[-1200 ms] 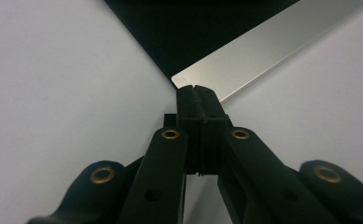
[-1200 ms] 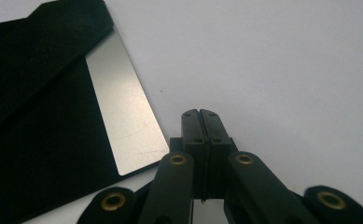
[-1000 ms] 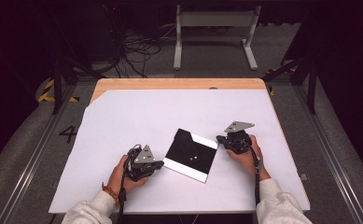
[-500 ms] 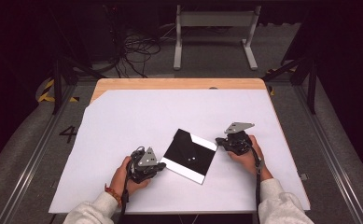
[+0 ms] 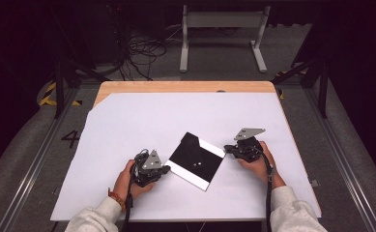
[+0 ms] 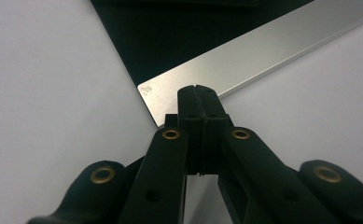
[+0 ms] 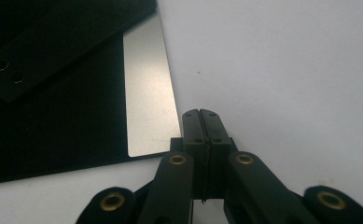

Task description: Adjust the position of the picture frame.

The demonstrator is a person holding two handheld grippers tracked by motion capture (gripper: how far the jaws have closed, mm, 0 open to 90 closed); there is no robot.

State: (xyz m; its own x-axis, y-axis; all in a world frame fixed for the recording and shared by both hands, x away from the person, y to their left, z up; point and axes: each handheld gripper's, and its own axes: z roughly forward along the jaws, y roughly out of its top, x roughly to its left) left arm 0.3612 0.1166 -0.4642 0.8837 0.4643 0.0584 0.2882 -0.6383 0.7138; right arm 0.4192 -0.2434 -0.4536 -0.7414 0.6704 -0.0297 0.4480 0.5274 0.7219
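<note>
**Black plate sat skewed between your two closed grippers**

Black plate (image 5: 195, 159) lay flat near the middle of the white sheet (image 5: 176, 116), turned like a diamond, with one corner toward twelve o'clock and another toward six. Its two silver bands (image 6: 258, 51) ran along opposite edges, so its lines slanted from about ten o'clock to four. In your right gripper view a smaller black strip (image 7: 62, 42) with two holes lay on top of it.

You held the left gripper (image 5: 162, 170) at the plate's eight o'clock side, jaws pressed together on nothing, tips just over the corner of a silver band. Your right gripper (image 5: 228, 149) sat at the plate's three o'clock corner, jaws likewise together and empty, just beside the other band's end.

Open white sheet stretched toward twelve, nine and three o'clock; the near edge was closer. The plate looked thin, matte black, with smooth brushed-metal bands and sharp square corners.
</note>
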